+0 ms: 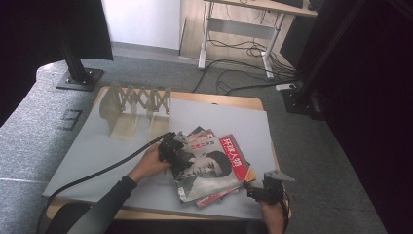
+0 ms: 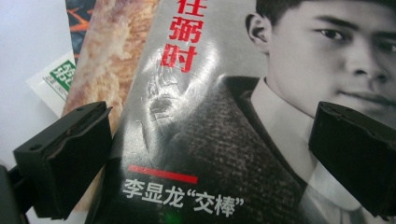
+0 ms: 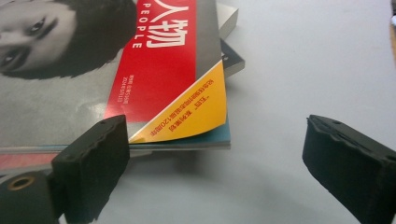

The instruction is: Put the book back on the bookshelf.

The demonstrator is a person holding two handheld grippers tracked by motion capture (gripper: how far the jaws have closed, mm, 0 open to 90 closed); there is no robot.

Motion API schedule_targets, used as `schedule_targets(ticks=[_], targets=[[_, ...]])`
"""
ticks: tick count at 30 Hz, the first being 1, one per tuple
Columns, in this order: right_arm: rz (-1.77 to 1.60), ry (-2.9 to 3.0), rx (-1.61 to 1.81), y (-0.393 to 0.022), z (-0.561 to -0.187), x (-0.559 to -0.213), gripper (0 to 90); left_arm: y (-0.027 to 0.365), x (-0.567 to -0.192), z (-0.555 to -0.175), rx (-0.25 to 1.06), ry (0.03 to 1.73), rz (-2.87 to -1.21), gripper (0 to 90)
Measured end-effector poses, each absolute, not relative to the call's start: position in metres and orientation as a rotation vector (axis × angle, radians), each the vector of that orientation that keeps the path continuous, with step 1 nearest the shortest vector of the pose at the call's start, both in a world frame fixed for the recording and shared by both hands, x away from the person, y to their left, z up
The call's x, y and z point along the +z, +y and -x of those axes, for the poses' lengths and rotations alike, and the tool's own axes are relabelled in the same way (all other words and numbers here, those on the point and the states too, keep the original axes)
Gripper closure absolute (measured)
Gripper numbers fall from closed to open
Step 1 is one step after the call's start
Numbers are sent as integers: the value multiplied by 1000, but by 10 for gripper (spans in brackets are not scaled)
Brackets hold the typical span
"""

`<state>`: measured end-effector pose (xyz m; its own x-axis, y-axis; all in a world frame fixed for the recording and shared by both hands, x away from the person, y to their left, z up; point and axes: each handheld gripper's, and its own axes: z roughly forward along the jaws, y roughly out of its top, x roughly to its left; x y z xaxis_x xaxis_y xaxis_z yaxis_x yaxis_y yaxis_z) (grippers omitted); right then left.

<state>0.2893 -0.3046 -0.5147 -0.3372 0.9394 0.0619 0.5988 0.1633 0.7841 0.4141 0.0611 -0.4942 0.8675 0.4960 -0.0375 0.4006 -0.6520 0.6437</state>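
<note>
Between the spread left gripper (image 2: pixel 205 154), top magazine (image 2: pixel 224 140), perhaps touching, right gripper (image 3: pixel 217 163) spread beside its corner.

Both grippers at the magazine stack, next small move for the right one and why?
Probably ease the right gripper forward and a little left, so its open jaws straddle the top magazine's yellow corner, then close. That corner curls up off the magazine below and sits just ahead of one jaw, not yet between them. The left gripper hovers open over the cover, so nothing is gripped yet.
</note>
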Motion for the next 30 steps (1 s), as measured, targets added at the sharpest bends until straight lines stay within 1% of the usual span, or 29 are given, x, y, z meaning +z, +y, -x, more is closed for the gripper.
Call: schedule_targets(ticks=[5, 12, 15, 24, 30], targets=[[-1461, 1989, 1021, -304, -294, -513, 99, 67, -493, -405, 186, 640, -2375, 0], [-1475, 1998, 1017, -304, -302, -512, 100, 72, -493, -395, 193, 628, -2394, 0], [-1487, 2001, 1017, -304, -305, -512, 91, 75, -493, -390, 195, 618, -2405, 0], [-1497, 2009, 997, -303, -319, -512, 74, 86, -498, -382, 144, 633, -2394, 0], [-1512, 2011, 987, -302, -330, -512, 60, 90, -499, -376, 156, 626, -2392, 0]])
